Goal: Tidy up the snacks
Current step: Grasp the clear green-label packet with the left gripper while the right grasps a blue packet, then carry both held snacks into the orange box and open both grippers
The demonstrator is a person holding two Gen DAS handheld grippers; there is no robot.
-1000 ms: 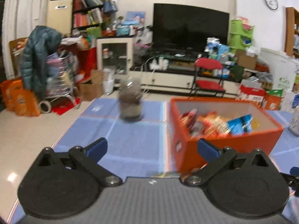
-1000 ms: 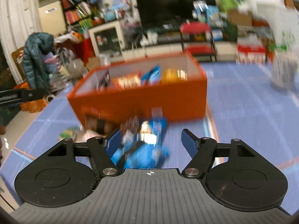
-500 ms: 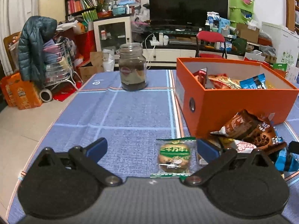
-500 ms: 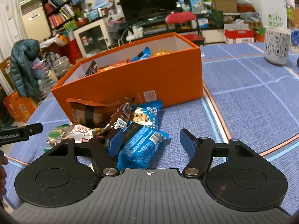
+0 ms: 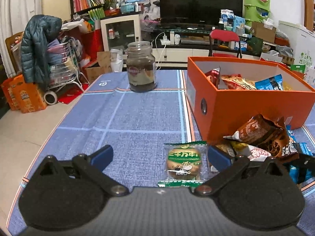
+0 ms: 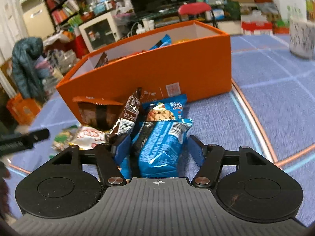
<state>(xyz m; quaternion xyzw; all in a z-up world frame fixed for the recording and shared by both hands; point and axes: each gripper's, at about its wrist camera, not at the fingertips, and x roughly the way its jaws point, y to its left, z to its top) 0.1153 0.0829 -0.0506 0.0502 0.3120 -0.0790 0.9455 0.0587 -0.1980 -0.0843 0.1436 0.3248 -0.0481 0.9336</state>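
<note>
The rectangular cardboard box (image 5: 246,106) is bright orange outside and white inside. The worktop's woven cloth (image 5: 137,118) is blue, crossed by pale blue lines and thin orange ones. A clear-fronted biscuit packet (image 5: 184,164) has green ends and a green label. The crinkled foil wrapper (image 5: 261,133) is dark brown, the glossy plastic snack packet (image 6: 159,147) vivid blue with a white barcode panel. The glass jar (image 5: 140,66) looks dark brown. The fingers (image 5: 101,155) carry blue pads on black arms.

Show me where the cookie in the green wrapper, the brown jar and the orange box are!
green-wrapped cookie (image 5: 184,162): left wrist view, on the round biscuit inside the wrapper.
brown jar (image 5: 141,72): left wrist view, on its label.
orange box (image 6: 173,68): right wrist view, on its long outer wall.
</note>
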